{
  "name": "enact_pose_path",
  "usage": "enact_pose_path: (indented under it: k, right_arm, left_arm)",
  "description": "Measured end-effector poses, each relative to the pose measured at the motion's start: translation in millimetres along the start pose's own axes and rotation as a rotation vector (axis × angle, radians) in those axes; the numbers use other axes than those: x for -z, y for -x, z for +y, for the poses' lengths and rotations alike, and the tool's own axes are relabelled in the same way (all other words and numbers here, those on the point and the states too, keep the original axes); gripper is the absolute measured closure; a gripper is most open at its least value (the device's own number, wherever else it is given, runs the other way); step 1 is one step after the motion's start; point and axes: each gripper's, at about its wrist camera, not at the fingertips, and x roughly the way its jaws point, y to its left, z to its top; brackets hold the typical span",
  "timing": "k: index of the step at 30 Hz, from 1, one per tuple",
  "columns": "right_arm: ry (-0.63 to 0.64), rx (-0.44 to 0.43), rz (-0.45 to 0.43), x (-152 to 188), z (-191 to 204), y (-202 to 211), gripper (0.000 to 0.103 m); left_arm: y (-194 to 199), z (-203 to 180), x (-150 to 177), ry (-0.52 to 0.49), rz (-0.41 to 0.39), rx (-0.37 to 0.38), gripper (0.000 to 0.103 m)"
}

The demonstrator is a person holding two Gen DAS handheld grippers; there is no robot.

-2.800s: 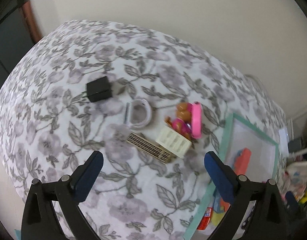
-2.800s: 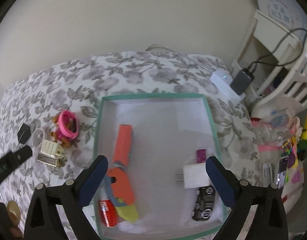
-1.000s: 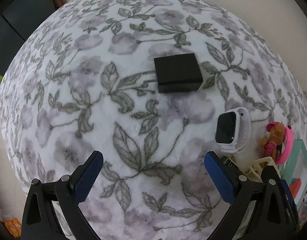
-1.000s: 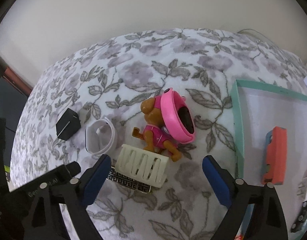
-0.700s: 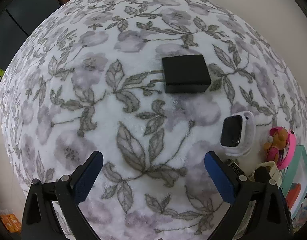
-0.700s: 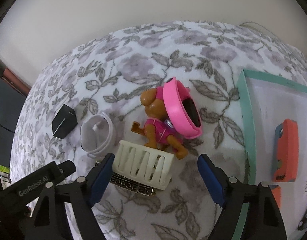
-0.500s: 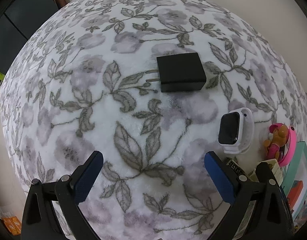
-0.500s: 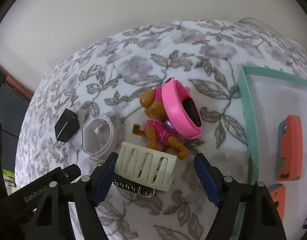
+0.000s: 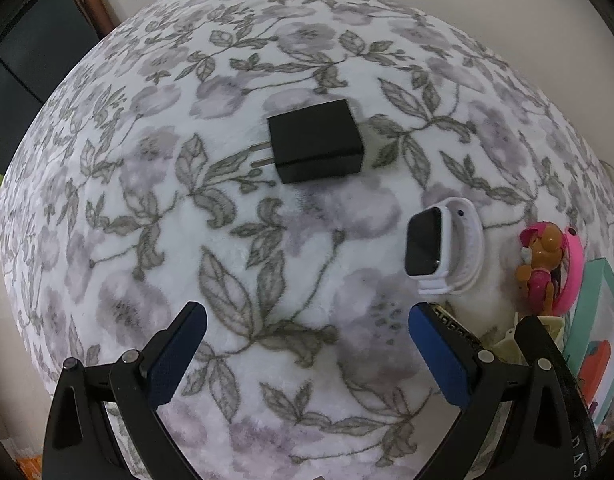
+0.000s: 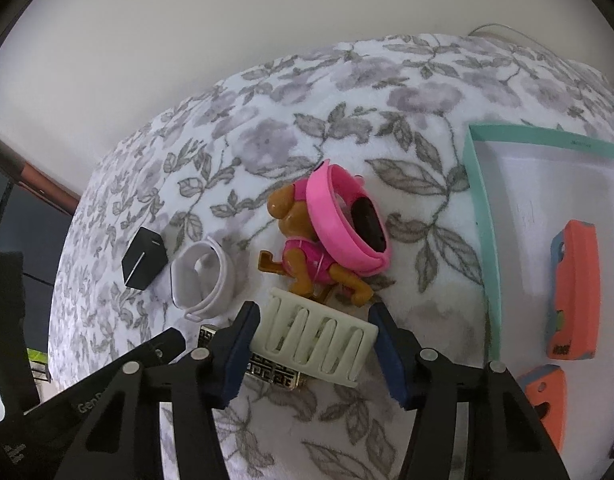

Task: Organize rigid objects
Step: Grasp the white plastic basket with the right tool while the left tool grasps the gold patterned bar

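1. The left gripper (image 9: 303, 356) hangs released over the floral blanket (image 9: 147, 208), nothing between its jaws.
2. The black charger (image 9: 315, 146) lies at 12 o'clock from it; the white watch (image 9: 439, 252) lies at 2 o'clock.
3. The right gripper (image 10: 315, 340) is closing around the cream clip (image 10: 315, 340); its pads sit just beside the clip's ends.
4. The toy dog (image 10: 307, 248) wearing the pink band (image 10: 339, 228) lies at 12 o'clock from it, and the teal box (image 10: 481, 216) at 2 o'clock.

left gripper (image 9: 305, 344) | black arms | blue pads (image 9: 177, 354) | silver screws
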Motion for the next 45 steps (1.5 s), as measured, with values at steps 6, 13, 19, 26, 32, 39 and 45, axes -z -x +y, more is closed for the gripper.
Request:
enact_pose_path:
  k: [6, 13, 19, 26, 32, 39, 45]
  right_arm:
    - [-0.022, 0.029, 0.014, -1.6, -9.7, 5.7, 0.044]
    - [-0.031, 0.036, 0.013, -4.2, -20.3, 18.3, 0.044]
    - [-0.045, 0.043, 0.009, -7.0, -27.5, 28.2, 0.044]
    - [-0.04, 0.039, 0.007, -8.9, -26.8, 32.0, 0.043]
    - [-0.047, 0.045, 0.019, -8.1, -28.3, 29.9, 0.043]
    - [-0.05, 0.047, 0.028, -7.7, -28.2, 28.4, 0.043]
    - [-0.057, 0.049, 0.035, -7.4, -30.3, 27.6, 0.043]
  left_arm:
    - [3.8, -25.7, 4.3, -0.045, -0.007, 0.016, 0.002]
    - [6.6, -58.8, 12.6, -0.106, -0.019, 0.045, 0.002]
    - [7.0, -89.5, 22.4, -0.194, -0.011, 0.112, 0.002]
    - [8.0, -129.1, 38.2, -0.329, -0.019, 0.182, 0.002]
    - [5.5, -148.4, 56.1, -0.392, -0.032, 0.191, 0.002]
    - [1.1, -163.1, 67.7, -0.401, -0.067, 0.161, 0.002]
    - [10.7, -158.4, 73.8, -0.403, -0.112, 0.169, 0.02]
